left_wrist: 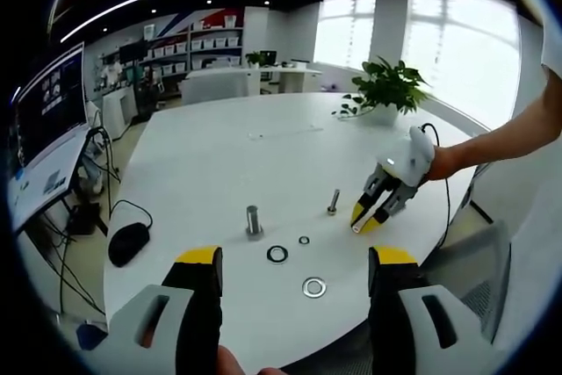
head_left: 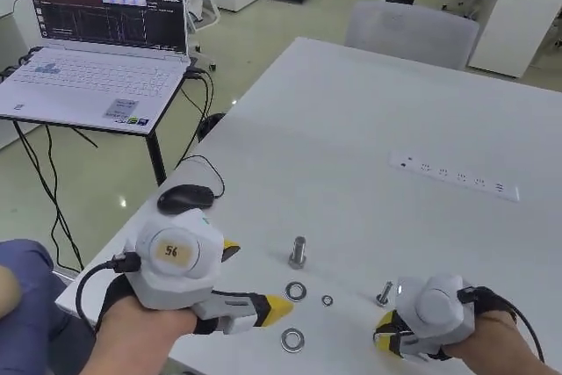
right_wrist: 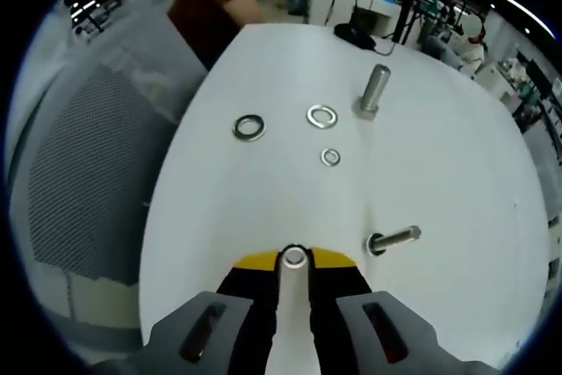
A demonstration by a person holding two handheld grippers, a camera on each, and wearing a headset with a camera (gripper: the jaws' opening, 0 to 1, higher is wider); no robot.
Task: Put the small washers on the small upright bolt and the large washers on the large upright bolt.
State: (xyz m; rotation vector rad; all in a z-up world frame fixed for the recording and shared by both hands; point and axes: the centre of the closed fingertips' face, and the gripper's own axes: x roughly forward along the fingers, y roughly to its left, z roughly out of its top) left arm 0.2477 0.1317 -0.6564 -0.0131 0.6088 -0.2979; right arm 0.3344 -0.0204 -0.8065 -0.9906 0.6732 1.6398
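The large upright bolt (head_left: pixel 299 252) and the small upright bolt (head_left: pixel 385 293) stand near the front edge of the white table (head_left: pixel 369 129). Two large washers (head_left: pixel 296 291) (head_left: pixel 292 339) and one small washer (head_left: pixel 327 300) lie flat in front of them. My left gripper (head_left: pixel 255 277) is open, its yellow-tipped jaws wide apart, with the nearest large washer (left_wrist: pixel 313 287) lying just beyond them. My right gripper (right_wrist: pixel 294 261) is shut on a small washer (right_wrist: pixel 294 258), held a short way from the small bolt (right_wrist: pixel 395 239). The large bolt (right_wrist: pixel 376 90) stands farther off.
A black mouse (head_left: pixel 184 198) with its cable lies at the table's left edge. A white power strip (head_left: pixel 455 176) lies farther back on the right. A laptop (head_left: pixel 97 50) sits on a stand to the left, and a grey chair (head_left: pixel 413 32) stands at the far side.
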